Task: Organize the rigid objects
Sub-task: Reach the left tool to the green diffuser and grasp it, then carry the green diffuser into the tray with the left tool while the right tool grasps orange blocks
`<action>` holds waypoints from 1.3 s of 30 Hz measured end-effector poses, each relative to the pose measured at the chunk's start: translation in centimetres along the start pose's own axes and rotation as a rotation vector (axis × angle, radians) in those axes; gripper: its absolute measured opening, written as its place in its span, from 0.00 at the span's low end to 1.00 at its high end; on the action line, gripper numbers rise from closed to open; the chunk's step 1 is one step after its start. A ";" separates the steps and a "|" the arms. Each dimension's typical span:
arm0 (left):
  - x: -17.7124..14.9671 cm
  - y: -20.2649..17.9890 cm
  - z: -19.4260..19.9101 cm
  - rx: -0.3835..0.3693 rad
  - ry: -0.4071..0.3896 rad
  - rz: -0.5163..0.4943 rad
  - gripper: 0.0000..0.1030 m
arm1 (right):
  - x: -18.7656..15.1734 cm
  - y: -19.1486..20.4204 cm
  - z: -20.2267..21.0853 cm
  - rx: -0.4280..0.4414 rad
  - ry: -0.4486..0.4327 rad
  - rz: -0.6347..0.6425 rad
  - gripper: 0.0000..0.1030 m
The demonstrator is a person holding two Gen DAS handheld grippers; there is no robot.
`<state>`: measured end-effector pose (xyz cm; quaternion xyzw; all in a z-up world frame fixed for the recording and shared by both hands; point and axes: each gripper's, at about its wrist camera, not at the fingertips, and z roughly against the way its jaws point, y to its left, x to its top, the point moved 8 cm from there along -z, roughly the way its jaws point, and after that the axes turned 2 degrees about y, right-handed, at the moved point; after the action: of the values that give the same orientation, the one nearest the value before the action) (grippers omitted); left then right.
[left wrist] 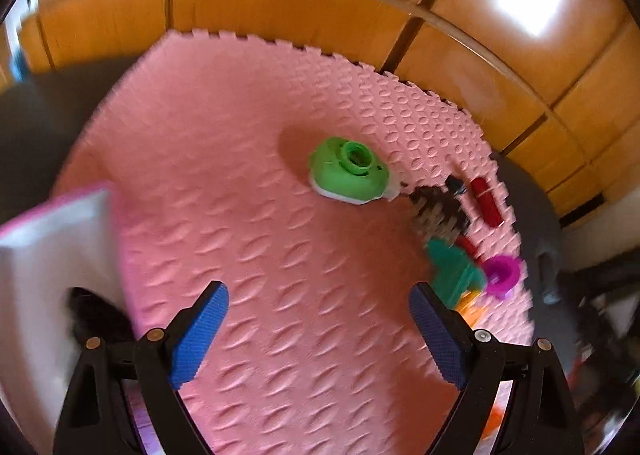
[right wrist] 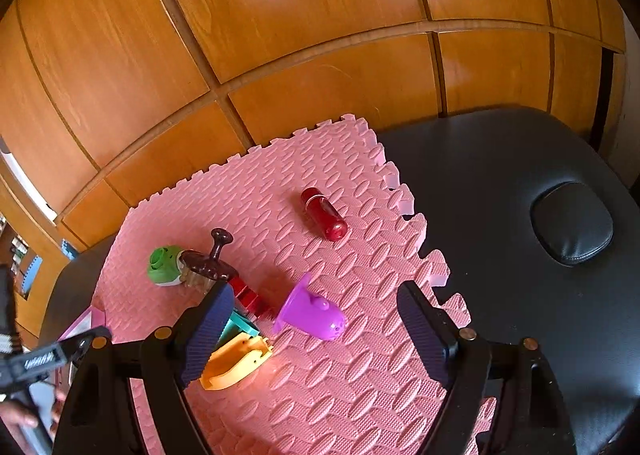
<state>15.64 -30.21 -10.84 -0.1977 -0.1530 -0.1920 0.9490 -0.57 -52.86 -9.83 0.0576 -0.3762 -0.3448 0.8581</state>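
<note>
Several toys lie on a pink foam mat [left wrist: 248,191] [right wrist: 360,375]. A green round toy [left wrist: 348,171] [right wrist: 162,265] sits ahead of my left gripper [left wrist: 320,319], which is open and empty above the mat. A brown spiked piece [left wrist: 434,211] [right wrist: 208,263], a red cylinder [left wrist: 486,201] [right wrist: 324,215], a purple cup [left wrist: 502,275] [right wrist: 314,313], a teal piece [left wrist: 454,269] [right wrist: 240,329] and an orange piece [right wrist: 236,363] lie in a cluster. My right gripper [right wrist: 316,327] is open and empty, just above the purple cup.
A white box with a pink rim [left wrist: 44,263] stands at the left, holding something dark. The mat lies on a black padded table [right wrist: 520,215]. Wooden panels [right wrist: 280,15] rise behind. The left gripper's body [right wrist: 48,359] shows at the lower left.
</note>
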 end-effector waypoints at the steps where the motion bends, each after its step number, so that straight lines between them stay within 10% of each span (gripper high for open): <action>1: 0.4 0.0 -0.4 -0.019 0.007 0.033 0.89 | 0.0 0.0 0.0 0.004 0.003 -0.003 0.82; 18: 7.7 -1.9 -8.4 -0.081 0.096 0.266 0.79 | -0.3 0.7 -0.5 0.034 0.041 0.011 0.82; 39: 9.6 -1.7 -9.7 0.132 0.037 0.036 0.63 | 0.1 -2.1 -0.5 0.016 0.047 -0.104 0.82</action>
<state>25.48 -38.79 -15.24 -0.1340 -0.1443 -0.1678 0.9660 -1.29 -54.57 -10.89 0.0917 -0.3553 -0.3846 0.8470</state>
